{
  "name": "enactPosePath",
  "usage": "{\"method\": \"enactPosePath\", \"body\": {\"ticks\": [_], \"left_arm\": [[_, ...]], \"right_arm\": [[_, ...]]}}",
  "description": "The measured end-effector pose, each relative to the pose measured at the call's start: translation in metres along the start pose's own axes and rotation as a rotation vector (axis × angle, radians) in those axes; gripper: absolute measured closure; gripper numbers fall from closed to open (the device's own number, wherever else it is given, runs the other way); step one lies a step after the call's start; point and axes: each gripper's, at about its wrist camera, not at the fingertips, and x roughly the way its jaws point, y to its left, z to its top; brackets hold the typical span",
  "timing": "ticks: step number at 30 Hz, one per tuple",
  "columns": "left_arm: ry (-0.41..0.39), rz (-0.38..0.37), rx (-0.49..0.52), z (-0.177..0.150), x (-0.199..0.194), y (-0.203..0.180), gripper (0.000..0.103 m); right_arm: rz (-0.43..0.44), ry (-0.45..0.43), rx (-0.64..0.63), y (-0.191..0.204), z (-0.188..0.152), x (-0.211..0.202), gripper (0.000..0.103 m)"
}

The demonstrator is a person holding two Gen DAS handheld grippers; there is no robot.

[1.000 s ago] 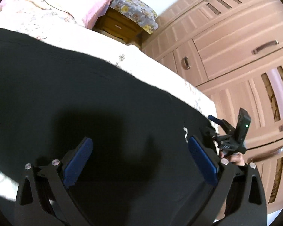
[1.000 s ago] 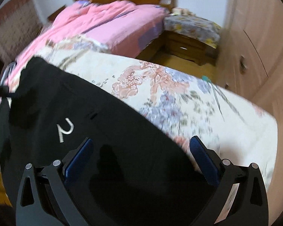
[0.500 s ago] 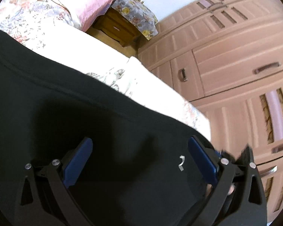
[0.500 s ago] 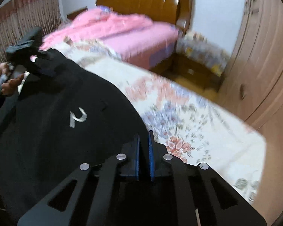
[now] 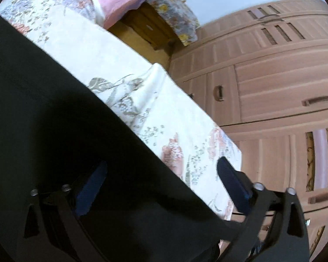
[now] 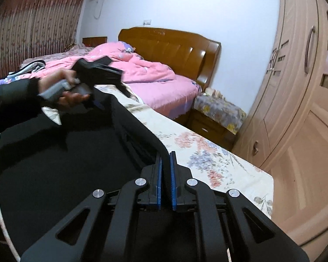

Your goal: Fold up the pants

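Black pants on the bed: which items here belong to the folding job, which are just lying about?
Job:
black fabric pants
right gripper, shut on their edge
left gripper, open

Lying about:
pink quilt
floral-covered wooden nightstand
pinkish-brown wooden wardrobe

A wooden headboard [image 6: 170,50] is standing against the pale wall [image 6: 185,6]; pink bedding [image 6: 146,74] is lying across the bed; a floral sheet [image 6: 207,152] is covering the near surface; a tall wardrobe [image 6: 299,87] is lining the right side; patterned curtains [image 6: 32,21] are hanging at left; a nightstand [image 6: 214,124] is sitting between them.
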Motion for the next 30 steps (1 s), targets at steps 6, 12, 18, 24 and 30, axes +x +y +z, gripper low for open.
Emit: {"method": "enactPosePath", "body": {"ticks": [6,12,18,24,30], "left_arm": [[-0.115,-0.036,0.028,-0.02,-0.044,0.006,0.094],[-0.454,-0.078,0.398,-0.16,-0.178,-0.021,0.093],[-0.407,0.032,0.493,-0.315,-0.183,0.056,0.091],[-0.328,-0.016,0.271,-0.352,-0.147,0.137,0.078],[-0.423,-0.031,0.284,-0.372,-0.175,0.124,0.024]], "right_arm": [[-0.031,0.039,0.0,0.004,-0.001,0.007,0.095],[0.019,-0.088,0.008,0.034,-0.021,-0.084,0.095],[0.148,0.066,0.124,0.08,-0.109,-0.104,0.09],[0.206,0.078,0.407,0.09,-0.162,-0.122,0.041],[0.191,0.006,0.642,0.068,-0.191,-0.146,0.023]]}}
